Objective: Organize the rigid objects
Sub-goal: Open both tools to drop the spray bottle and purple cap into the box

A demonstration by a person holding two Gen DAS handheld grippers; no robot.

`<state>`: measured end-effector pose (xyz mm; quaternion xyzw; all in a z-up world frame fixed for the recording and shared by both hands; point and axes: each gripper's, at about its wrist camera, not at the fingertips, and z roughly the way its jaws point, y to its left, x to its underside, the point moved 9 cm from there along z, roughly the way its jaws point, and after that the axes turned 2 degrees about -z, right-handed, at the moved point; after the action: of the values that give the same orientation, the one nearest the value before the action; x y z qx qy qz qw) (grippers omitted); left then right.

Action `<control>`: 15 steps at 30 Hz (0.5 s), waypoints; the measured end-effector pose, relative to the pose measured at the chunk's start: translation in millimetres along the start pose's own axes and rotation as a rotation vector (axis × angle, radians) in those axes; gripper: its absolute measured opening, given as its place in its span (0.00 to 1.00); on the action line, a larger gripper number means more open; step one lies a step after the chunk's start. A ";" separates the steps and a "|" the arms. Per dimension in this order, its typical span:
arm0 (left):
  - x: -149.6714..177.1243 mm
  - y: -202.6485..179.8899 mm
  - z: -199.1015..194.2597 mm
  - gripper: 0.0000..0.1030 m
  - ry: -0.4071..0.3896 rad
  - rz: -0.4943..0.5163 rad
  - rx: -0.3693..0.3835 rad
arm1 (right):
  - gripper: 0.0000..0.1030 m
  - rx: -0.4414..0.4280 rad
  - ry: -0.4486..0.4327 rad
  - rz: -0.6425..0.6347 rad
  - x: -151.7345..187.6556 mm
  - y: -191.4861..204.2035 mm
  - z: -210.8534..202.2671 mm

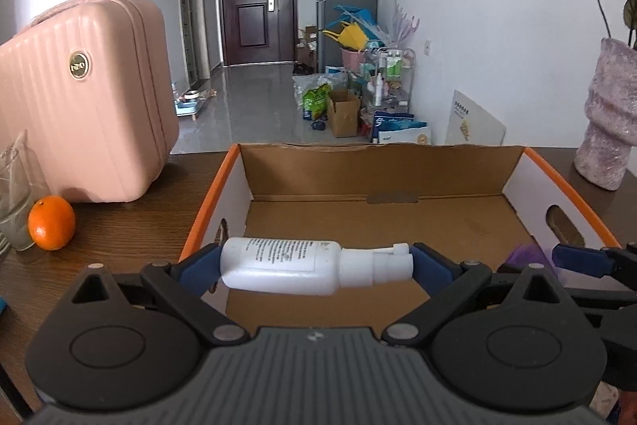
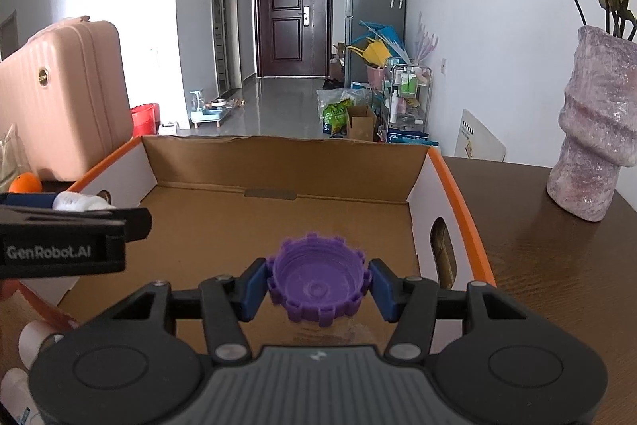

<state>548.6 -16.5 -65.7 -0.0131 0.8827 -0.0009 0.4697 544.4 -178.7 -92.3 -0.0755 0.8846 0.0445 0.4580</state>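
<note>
We held the white bottle (image 1: 296, 269) crosswise between the fingers of our left gripper (image 1: 314, 265), above the near edge of the cardboard box (image 1: 370, 170). Our right gripper (image 2: 318, 285) sat around the purple cap (image 2: 318, 281), fingers just off its sides, over the box floor. The orange (image 1: 51, 222) lay at nine o'clock on the tabletop (image 1: 131, 226).

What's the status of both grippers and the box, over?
Left gripper shut on white bottle, over box. Right gripper around purple cap, right pad looks off it. Box floor bare, nothing in the way.
</note>
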 end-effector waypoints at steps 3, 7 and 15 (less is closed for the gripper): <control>-2.5 2.4 -3.3 1.00 -0.017 -0.012 -0.005 | 0.82 0.013 -0.020 0.003 -1.7 -0.4 -2.6; -5.6 7.3 -7.3 1.00 -0.029 -0.050 0.012 | 0.98 0.019 -0.039 0.024 -3.9 -3.4 -5.6; -11.0 9.9 -15.6 1.00 -0.061 -0.067 0.022 | 1.00 0.021 -0.051 0.019 -6.1 -1.3 -11.8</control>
<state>541.6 -6.6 -48.0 -0.0373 0.8670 -0.0259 0.4962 538.6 -181.2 -80.6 -0.0612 0.8737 0.0414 0.4809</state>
